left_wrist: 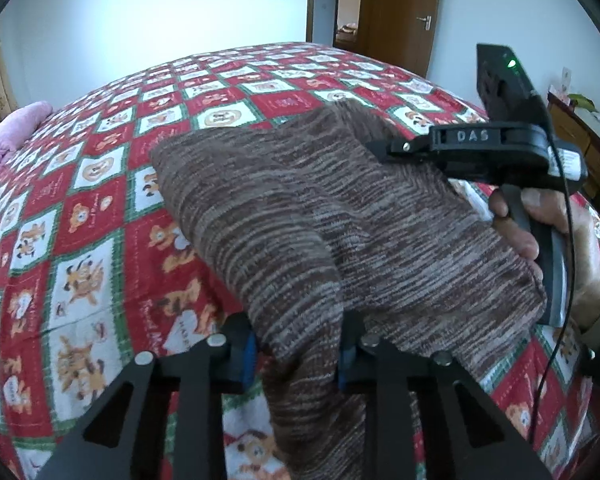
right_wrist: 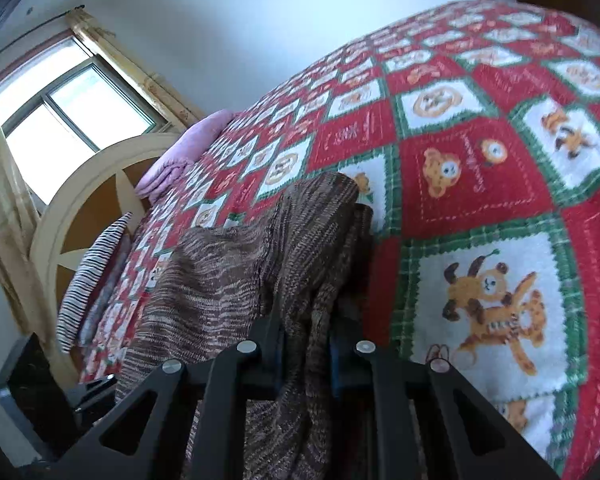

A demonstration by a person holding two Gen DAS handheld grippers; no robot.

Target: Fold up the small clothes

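A brown striped knit garment [left_wrist: 300,208] lies partly raised over a red, white and green patchwork bedspread [left_wrist: 80,200]. In the left wrist view my left gripper [left_wrist: 298,354] is shut on a fold of the knit, with cloth bunched between its blue pads. The right gripper's black body and a hand on its handle [left_wrist: 516,236] show at the right of that view, at the garment's far edge. In the right wrist view my right gripper [right_wrist: 306,356] is shut on another thick fold of the same garment [right_wrist: 228,280], which hangs down between its fingers.
A pink folded blanket [right_wrist: 176,156] and a striped pillow [right_wrist: 88,276] lie at the head of the bed by the cream headboard [right_wrist: 80,208]. A window [right_wrist: 60,108] is behind it. A wooden door [left_wrist: 396,12] and a dresser [left_wrist: 580,140] stand beyond the bed.
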